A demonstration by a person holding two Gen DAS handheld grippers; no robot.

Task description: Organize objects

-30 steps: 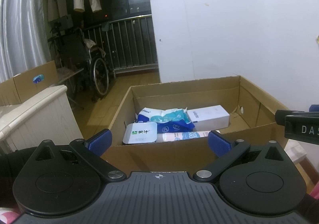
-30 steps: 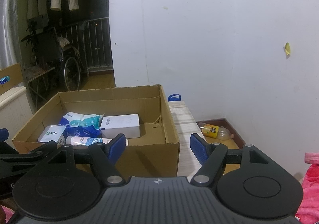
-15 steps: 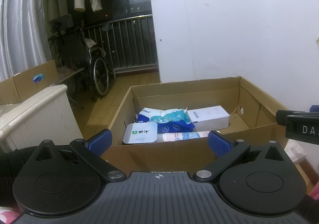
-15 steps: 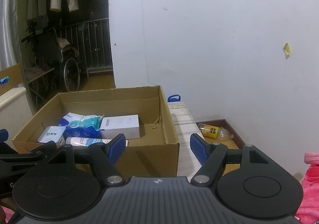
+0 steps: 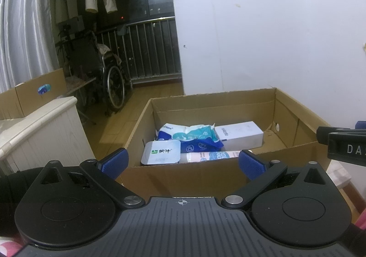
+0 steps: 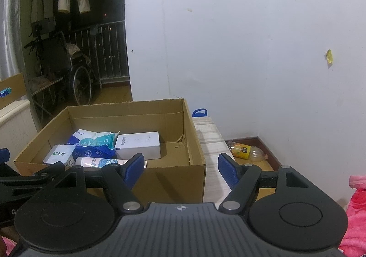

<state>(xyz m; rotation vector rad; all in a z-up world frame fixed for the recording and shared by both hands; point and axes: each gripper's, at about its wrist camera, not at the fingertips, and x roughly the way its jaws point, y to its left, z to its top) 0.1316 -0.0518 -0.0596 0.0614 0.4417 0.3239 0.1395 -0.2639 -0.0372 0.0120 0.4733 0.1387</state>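
Hovering claws before filled box

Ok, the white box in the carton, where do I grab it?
Probably from above, across the short width of the white box: it lies flat, long sides free, its left end against the blue pack. The bare carton floor to its right leaves room.

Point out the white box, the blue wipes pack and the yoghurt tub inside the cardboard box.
white box [image 5: 240, 134], left wrist view, on its top face.
blue wipes pack [image 5: 194, 140], left wrist view, on its crumpled front.
yoghurt tub [image 5: 161, 154], left wrist view, on its foil lid.
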